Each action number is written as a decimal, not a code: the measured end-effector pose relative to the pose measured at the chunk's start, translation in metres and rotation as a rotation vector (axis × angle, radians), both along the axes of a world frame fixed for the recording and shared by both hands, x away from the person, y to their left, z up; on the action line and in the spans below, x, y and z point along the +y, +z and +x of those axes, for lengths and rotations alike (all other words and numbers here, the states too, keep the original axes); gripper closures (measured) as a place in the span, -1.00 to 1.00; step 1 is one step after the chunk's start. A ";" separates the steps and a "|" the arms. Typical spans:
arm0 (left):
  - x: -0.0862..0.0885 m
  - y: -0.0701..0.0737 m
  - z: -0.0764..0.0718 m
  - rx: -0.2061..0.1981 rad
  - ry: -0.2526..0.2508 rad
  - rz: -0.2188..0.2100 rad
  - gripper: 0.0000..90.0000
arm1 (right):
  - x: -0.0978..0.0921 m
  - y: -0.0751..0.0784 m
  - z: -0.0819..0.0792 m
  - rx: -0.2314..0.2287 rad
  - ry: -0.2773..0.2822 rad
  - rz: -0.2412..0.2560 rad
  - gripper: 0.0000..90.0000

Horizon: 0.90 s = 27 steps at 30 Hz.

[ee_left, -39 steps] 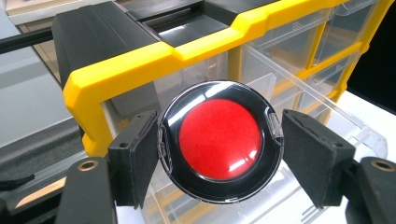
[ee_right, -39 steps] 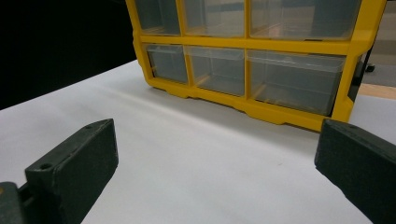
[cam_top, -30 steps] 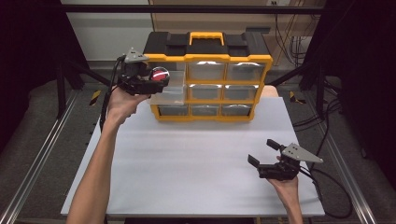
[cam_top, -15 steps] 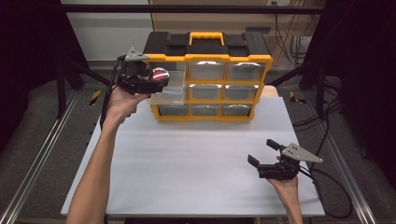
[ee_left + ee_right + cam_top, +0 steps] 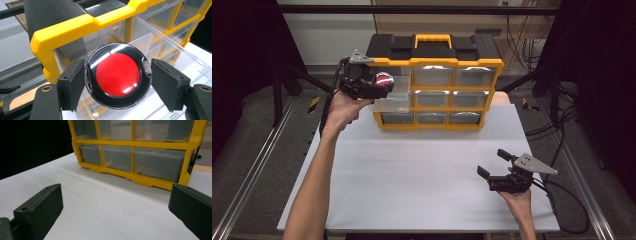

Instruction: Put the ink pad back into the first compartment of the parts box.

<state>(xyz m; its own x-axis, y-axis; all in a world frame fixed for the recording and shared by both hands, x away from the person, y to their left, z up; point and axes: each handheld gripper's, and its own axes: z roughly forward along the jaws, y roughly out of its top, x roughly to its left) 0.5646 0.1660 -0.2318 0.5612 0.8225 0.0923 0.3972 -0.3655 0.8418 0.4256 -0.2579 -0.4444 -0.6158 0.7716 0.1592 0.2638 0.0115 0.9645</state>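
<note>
1. A yellow-framed organizer (image 5: 434, 82) with clear drawers and a black top stands at the far side of the white counter (image 5: 412, 175); every place below is given relative to it.
2. The left claw (image 5: 371, 86) is held up at the organizer's upper left corner, over a clear drawer (image 5: 392, 97) pulled out from its left column.
3. Between that claw's black pads sits a round case (image 5: 117, 75) with a black rim and a red centre, seen face-on in the left gripper view.
4. The left pad (image 5: 72, 83) lies against the case's edge; the right pad appears to stand just off its rim, so whether the grip is firm cannot be told.
5. The case (image 5: 383, 79) hangs above the open drawer, just in front of the organizer's top left bay.
6. The right claw (image 5: 497, 167) rests low over the counter, well in front of the organizer's right end, its jaws spread wide with nothing between them.
7. The right gripper view looks across bare counter to the organizer's lower rows of shut drawers (image 5: 155, 162).
</note>
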 end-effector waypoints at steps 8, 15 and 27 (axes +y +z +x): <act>0.001 0.001 -0.001 0.003 -0.010 -0.028 -0.38 | 0.000 0.000 0.000 -0.001 0.001 -0.001 -0.99; 0.005 0.007 -0.008 -0.027 -0.023 -0.064 -0.44 | 0.000 0.000 0.000 -0.003 -0.001 0.000 -0.99; 0.022 0.025 -0.035 -0.094 -0.047 -0.142 -0.73 | 0.000 0.000 0.000 -0.004 -0.004 0.002 -0.99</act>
